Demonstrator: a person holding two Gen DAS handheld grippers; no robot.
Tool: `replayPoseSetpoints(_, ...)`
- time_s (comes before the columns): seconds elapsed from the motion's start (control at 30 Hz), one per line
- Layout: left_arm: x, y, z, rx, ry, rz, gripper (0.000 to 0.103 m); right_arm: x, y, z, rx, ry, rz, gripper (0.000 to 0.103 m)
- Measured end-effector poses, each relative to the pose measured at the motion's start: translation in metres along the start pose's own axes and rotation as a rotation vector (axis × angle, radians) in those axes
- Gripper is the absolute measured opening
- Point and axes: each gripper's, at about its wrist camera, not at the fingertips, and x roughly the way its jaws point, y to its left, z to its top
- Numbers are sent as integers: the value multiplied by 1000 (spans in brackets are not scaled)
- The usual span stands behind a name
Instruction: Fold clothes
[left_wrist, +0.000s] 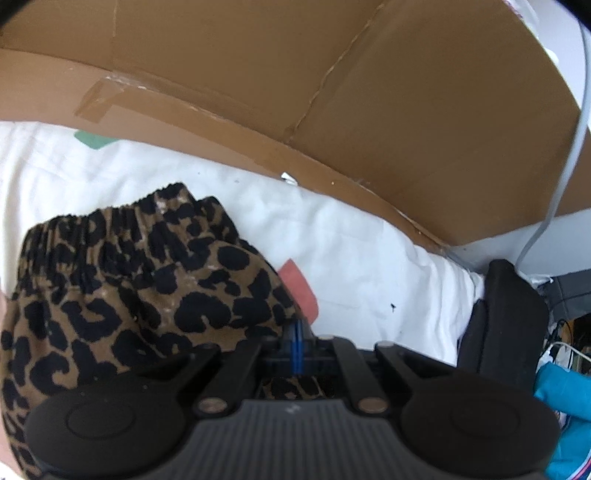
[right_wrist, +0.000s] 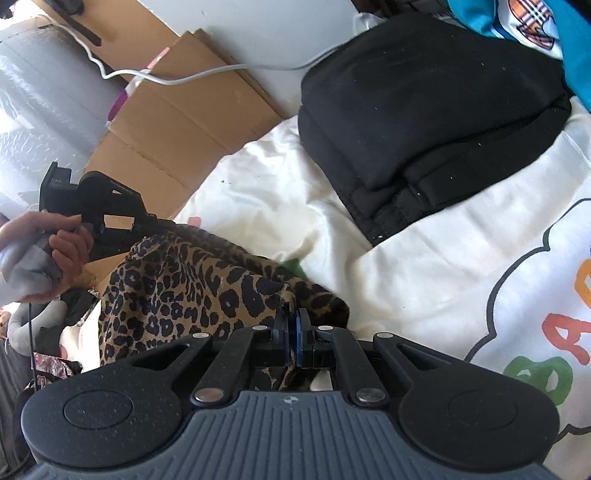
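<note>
A leopard-print garment (left_wrist: 122, 295) with an elastic waistband hangs bunched over the white bedsheet (left_wrist: 351, 258). My left gripper (left_wrist: 297, 332) is shut on its cloth at the right side of the bunch. In the right wrist view the same leopard garment (right_wrist: 192, 291) stretches from my right gripper (right_wrist: 293, 325), which is shut on a corner of it, up to the left gripper's body (right_wrist: 99, 210), held by a person's hand (right_wrist: 55, 251).
A brown cardboard sheet (left_wrist: 332, 92) stands behind the bed. A folded black garment (right_wrist: 424, 122) lies on the printed white sheet (right_wrist: 480, 277), with a blue garment (right_wrist: 524, 22) beyond it. A grey cable (left_wrist: 569, 147) hangs on the right.
</note>
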Motion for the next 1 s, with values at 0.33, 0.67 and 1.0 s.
replayPoseSetpoints(0.33,18,-4,5,1,-18,-21,0,9,-4,11,25,18,-51,1)
replayPoseSetpoints(0.67,27,-17,0,53,-16,-51,1,9,-7,11,21,24,-117,1)
replayPoseSetpoints(1.0,-14,-10,-3,95,-5,-151,45,0,-18,14,98,26,-66,6)
